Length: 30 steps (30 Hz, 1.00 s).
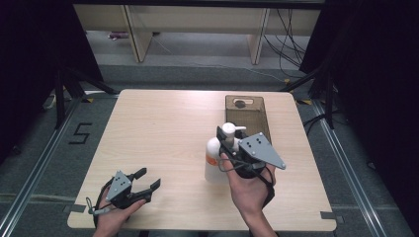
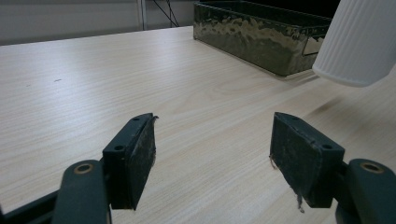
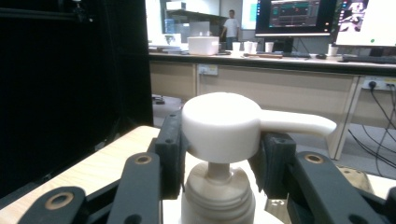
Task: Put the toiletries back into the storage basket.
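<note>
High view, landmark: brown bin [image 1: 257, 116] at far right part of wooden table [image 1: 163, 133]; all places below given against this bin.
Pump bottle [image 1: 216, 158]: white, orange label on its side, just on near-left side of brown bin, close beside its near end; base lifted clear of table top, as seen from left gripper view, with a faint shadow on wood underneath.
Right gripper [image 1: 232, 143]: held in right hand [image 1: 249, 190], just near of brown bin's near end; grey three-cornered plate on top, pointing toward bin.
Right gripper state: clamped on pump bottle at neck, one black pad at each side, just under pump head.
Right gripper view: pump head [image 3: 222, 126] white, spout pointing to picture right; threaded collar below; black jaws pressed in at both sides.
Left gripper [image 1: 146, 180]: held in left hand [image 1: 111, 219], well apart from brown bin, at near-left part of table.
Left gripper state: jaws spread wide, nothing between them, only bare wood.
Left gripper view: ribbed white base of pump bottle [image 2: 359, 44] at upper right, brown bin [image 2: 261, 39] just behind it, translucent wall with mottled shine.
Background past brown bin: desk legs, cables on grey floor.
</note>
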Each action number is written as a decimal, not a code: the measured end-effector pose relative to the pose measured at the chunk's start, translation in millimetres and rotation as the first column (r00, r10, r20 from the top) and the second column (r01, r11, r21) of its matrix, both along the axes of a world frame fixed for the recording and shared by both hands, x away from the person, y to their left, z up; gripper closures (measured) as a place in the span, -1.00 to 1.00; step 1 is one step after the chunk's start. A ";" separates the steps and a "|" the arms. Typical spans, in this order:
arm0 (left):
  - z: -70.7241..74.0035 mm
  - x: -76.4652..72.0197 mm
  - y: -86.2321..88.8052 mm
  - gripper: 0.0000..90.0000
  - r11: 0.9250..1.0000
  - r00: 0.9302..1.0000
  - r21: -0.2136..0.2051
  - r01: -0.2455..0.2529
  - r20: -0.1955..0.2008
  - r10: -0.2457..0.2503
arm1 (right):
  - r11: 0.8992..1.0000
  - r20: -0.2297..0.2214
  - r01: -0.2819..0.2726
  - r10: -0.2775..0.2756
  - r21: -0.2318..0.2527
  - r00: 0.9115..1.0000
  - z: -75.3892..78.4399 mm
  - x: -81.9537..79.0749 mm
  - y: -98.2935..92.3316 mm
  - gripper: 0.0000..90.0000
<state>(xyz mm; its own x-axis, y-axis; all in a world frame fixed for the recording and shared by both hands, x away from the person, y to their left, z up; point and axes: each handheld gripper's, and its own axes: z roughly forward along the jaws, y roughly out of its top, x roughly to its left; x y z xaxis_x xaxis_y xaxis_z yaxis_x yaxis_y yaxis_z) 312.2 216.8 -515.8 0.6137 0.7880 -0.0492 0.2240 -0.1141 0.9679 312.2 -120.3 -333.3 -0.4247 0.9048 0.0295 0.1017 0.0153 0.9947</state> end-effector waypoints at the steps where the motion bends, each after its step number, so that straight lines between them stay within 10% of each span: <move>1: -0.1 0.0 0.2 -0.32 1.000 1.000 0.001 -0.001 -0.001 0.001 | 1.000 -0.001 0.011 -0.011 0.001 1.000 0.6 -0.2 -3.5 0.33; 30: -0.5 -0.3 -0.1 -0.32 1.000 1.000 0.000 -0.003 -0.003 0.003 | 0.992 0.018 0.123 -0.123 0.007 0.992 4.4 0.9 -44.6 0.34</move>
<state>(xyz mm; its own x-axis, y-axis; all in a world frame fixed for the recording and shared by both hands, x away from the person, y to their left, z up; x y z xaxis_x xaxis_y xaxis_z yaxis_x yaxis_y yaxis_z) 312.0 216.7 -516.2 0.6111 0.7898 -0.0514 0.2275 -0.1131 0.9672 313.1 -164.9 -329.0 -0.3110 0.9500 0.0285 0.0840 -0.0025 0.9965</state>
